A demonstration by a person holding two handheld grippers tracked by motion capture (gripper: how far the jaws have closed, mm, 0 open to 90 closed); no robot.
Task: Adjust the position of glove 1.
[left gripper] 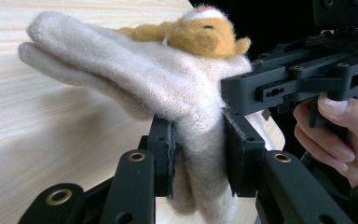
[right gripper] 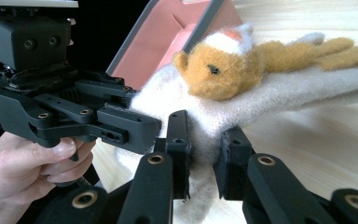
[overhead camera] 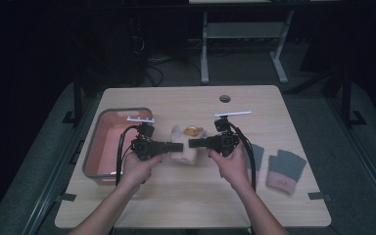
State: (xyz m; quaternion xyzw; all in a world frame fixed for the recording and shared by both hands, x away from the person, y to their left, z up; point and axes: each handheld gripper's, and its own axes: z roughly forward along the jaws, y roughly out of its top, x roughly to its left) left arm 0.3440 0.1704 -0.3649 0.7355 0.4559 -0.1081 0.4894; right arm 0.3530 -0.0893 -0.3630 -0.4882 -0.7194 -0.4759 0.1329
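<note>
Forearms reach in from the near edge in the high view, the left gripper [overhead camera: 175, 146] and right gripper [overhead camera: 196, 143] pointing inward at each other across a cream glove [overhead camera: 186, 152], right of the pink bin [overhead camera: 108, 142]. Left gripper view: its jaws are pinched tight on the glove's cuff [left gripper: 198, 154], the felt animal [left gripper: 200, 33] on top. Right gripper view: its jaws clamp the same glove [right gripper: 200, 135], the left hand [right gripper: 25, 161] opposite.

Glove [left gripper: 168, 88] cuff concealed between both sets of jaws; in the high view grippers cover its middle, felt animal [overhead camera: 194, 130] too small to identify, forearms cut off at bottom edge.
</note>
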